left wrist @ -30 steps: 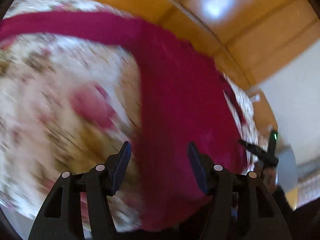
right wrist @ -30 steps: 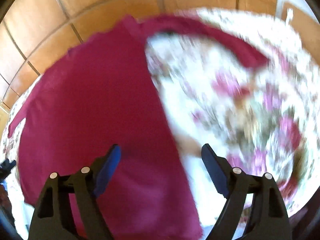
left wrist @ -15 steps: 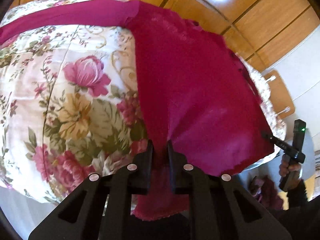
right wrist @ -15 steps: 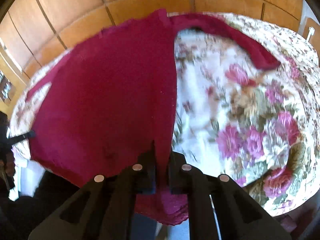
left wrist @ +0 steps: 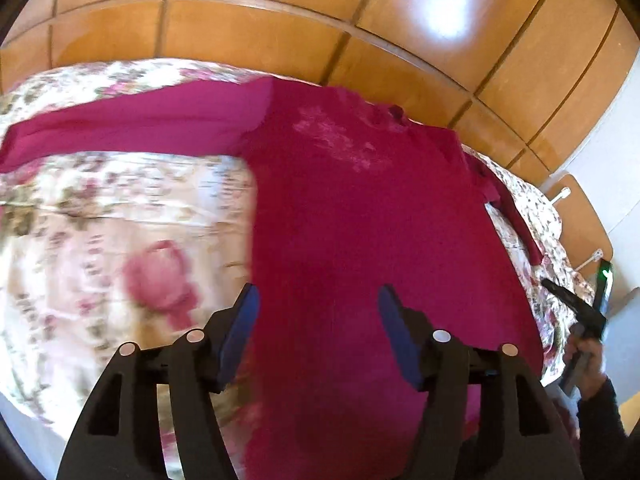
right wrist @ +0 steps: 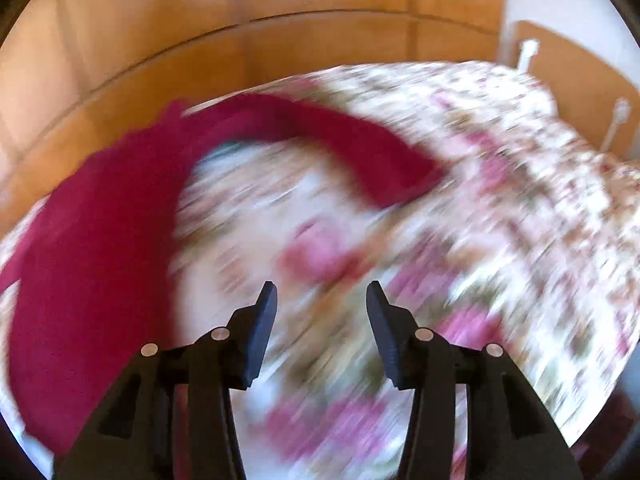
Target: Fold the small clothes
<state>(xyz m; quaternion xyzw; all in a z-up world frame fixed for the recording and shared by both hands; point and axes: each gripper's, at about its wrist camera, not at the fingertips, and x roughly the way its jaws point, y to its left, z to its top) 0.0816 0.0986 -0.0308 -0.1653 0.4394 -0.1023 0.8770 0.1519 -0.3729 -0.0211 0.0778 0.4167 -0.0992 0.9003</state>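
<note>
Okay, left side first: my left gripper (left wrist: 318,312) has its jaws spread, they just opened up, and nothing is pinched between them; the magenta long-sleeve top (left wrist: 360,220) lies flat under and ahead of them on the floral bedspread (left wrist: 120,240). One sleeve (left wrist: 132,128) runs straight out to the left across the spread, the other sleeve (left wrist: 508,208) trails down the right edge. Wooden wardrobe panels (left wrist: 280,28) stand behind the bed. Far right of that view, my other hand (left wrist: 584,360) grips the second tool. Right wrist view, very blurred: my right gripper (right wrist: 321,304) is also parted, jaws just opened, empty, hanging over bare bedspread (right wrist: 500,200), with the top (right wrist: 92,260) off to its left and one sleeve (right wrist: 360,144) curving across above.
</note>
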